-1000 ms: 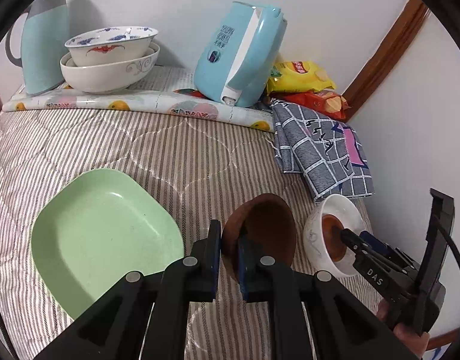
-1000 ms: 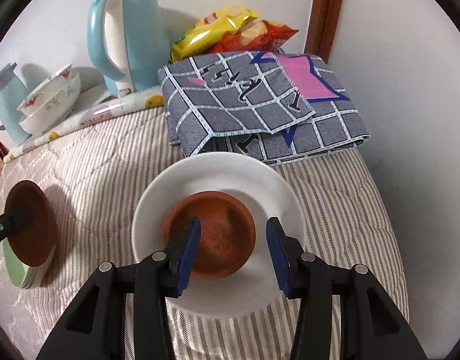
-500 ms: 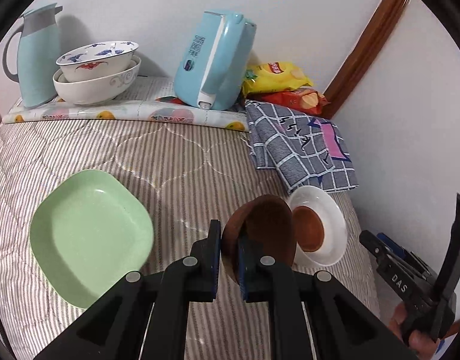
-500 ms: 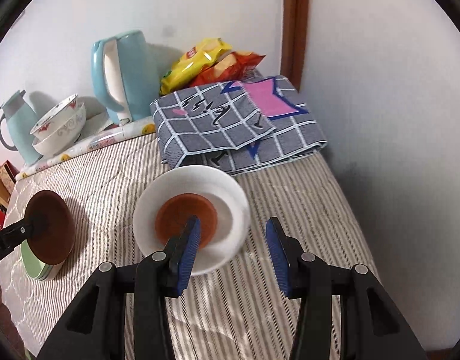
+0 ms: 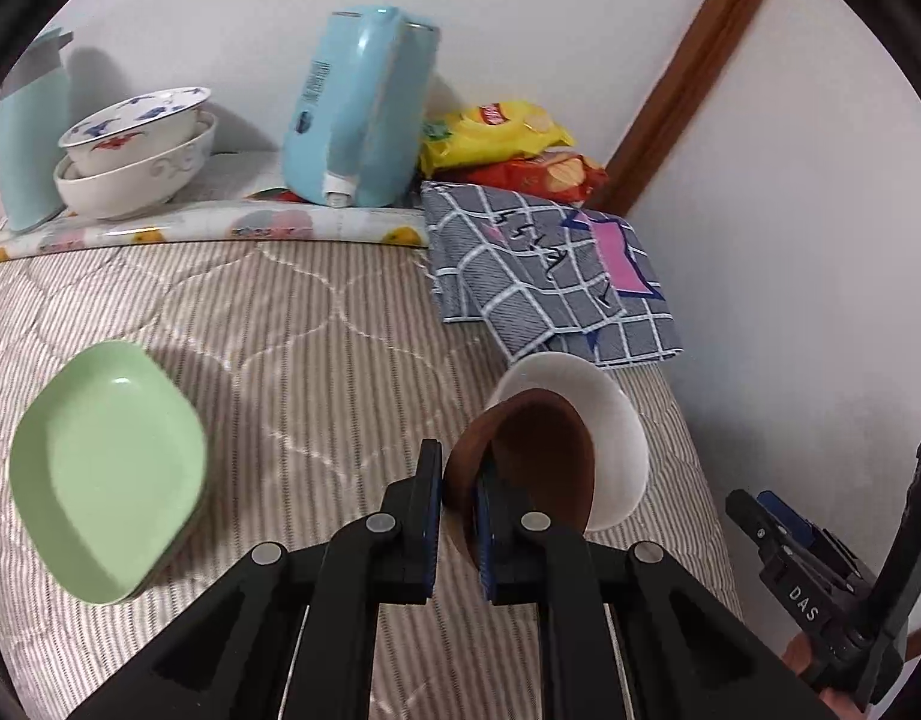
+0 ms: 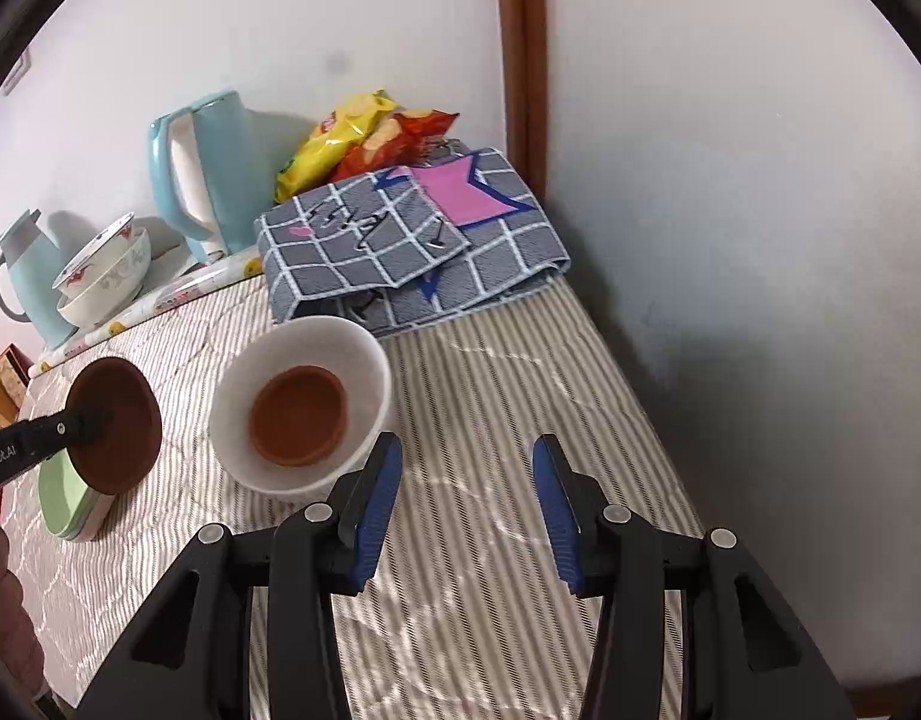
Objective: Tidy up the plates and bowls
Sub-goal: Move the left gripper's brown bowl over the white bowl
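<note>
You had the left claw (image 5: 458,495) clamped on the brown bowl's (image 5: 532,462) rim, tilted for nesting. Right claw (image 6: 460,507) apart, empty, beside the white bowl (image 6: 364,360) near the bed's (image 6: 520,360) right edge.

Left gripper (image 5: 458,498) angled downward, jaws clamped nearly together. Right gripper (image 6: 465,501) angled downward, jaws parted, nothing between them.

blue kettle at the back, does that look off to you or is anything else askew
Yes. The blue kettle leans over, its base resting on the rolled edge of the fruit-print mat, so it sits tilted rather than flat. The patterned bowl also sits crooked inside the white bowl beneath it. Nothing looks spilled or broken.
</note>
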`<action>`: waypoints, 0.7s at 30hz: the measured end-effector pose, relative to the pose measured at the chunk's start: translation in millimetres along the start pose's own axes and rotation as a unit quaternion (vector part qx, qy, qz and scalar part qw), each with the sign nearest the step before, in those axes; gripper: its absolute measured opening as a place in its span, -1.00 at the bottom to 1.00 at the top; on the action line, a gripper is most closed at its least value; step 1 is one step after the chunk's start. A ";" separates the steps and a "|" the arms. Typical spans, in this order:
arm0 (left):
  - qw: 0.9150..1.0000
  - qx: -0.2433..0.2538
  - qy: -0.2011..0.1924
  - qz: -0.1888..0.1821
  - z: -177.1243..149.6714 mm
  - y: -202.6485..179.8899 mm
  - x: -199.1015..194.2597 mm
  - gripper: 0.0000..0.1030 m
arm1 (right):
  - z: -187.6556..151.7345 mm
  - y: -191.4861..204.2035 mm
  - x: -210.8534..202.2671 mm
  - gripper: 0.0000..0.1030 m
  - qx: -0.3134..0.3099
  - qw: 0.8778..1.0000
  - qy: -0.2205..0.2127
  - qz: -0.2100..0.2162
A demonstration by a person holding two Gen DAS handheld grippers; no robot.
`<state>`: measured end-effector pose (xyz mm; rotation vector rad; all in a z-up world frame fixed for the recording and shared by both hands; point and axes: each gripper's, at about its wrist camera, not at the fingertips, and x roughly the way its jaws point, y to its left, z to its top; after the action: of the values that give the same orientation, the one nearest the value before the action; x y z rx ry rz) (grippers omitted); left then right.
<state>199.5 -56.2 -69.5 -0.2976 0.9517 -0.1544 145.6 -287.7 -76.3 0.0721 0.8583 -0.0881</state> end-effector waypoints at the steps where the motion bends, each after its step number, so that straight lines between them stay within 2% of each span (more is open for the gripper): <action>1: 1.000 0.002 0.000 0.001 0.7 -3.4 2.5 -0.80 | -1.2 -2.3 -0.6 -0.12 -0.001 1.000 -0.001 -0.001; 10: 1.000 0.019 0.010 -0.006 6.7 -30.0 28.7 -0.80 | -7.2 -22.4 -1.2 -0.12 0.004 1.000 -0.005 -0.010; 21: 0.999 0.037 0.031 0.005 8.9 -48.7 68.9 -0.80 | -13.8 -31.2 8.5 -0.12 0.005 1.000 -0.001 -0.016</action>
<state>246.3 -118.6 -102.8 -0.2205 1.0054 -0.1912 137.4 -317.8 -92.6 0.0683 0.8567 -0.1224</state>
